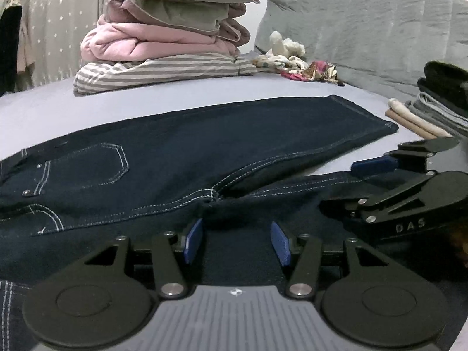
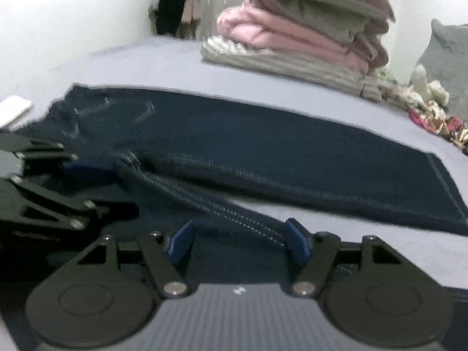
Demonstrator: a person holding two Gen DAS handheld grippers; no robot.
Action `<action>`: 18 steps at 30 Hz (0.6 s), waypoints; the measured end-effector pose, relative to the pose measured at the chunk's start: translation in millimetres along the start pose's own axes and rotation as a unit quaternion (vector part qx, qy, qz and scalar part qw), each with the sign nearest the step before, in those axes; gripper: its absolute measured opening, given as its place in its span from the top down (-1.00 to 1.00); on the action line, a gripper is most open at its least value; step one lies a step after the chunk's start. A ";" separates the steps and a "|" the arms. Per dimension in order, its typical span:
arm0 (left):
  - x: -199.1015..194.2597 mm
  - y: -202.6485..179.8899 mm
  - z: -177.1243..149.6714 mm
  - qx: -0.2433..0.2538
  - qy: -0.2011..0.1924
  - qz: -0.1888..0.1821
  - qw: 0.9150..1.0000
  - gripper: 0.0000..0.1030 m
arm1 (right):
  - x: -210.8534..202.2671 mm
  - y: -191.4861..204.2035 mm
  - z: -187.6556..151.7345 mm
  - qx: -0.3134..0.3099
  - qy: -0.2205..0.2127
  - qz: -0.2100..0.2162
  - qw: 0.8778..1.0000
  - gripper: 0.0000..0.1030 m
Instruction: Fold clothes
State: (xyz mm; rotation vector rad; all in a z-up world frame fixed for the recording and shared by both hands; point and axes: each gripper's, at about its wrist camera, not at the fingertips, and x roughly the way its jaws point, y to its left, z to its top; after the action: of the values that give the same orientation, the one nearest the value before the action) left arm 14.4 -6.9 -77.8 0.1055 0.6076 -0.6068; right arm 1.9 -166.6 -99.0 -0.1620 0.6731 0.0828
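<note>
Both tools [image 1: 237,241] [image 2: 239,241] low over jeans [image 1: 204,146] — jaws apart

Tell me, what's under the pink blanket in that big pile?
Under the pink blanket lies a folded striped cloth, resting on the bed. Anything tucked deeper inside the pile is covered.

Pale lavender bed sheet [image 1: 292,87], grey pillow [image 1: 365,20] at the head, star-dotted curtain [image 1: 58,14], white wall [image 2: 73,8]

Evenly, softly lit indoors with faint shadows, strongly fisheye-bent with dark corners; sharp in the left wrist view, motion-smeared throughout the right wrist view.
</note>
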 end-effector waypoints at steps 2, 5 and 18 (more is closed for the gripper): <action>0.3 0.5 -0.9 -0.001 -0.002 -0.002 1.000 0.00 | 0.6 -12.4 -2.1 0.019 0.003 -0.005 1.000 -0.52; -0.5 1.1 -0.9 -0.002 -0.003 -0.002 1.000 0.00 | -5.1 -49.6 -12.5 0.057 0.008 -0.034 0.998 -0.55; -27.0 15.6 2.0 -0.011 -0.001 0.041 0.999 -0.01 | -76.3 -194.1 -73.4 0.193 0.012 -0.170 0.966 -0.57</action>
State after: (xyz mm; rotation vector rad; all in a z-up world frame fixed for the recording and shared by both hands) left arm 6.6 18.9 -62.2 0.1098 0.6053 -0.5200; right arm -77.7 -372.4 -84.0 0.0990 0.6658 -0.3789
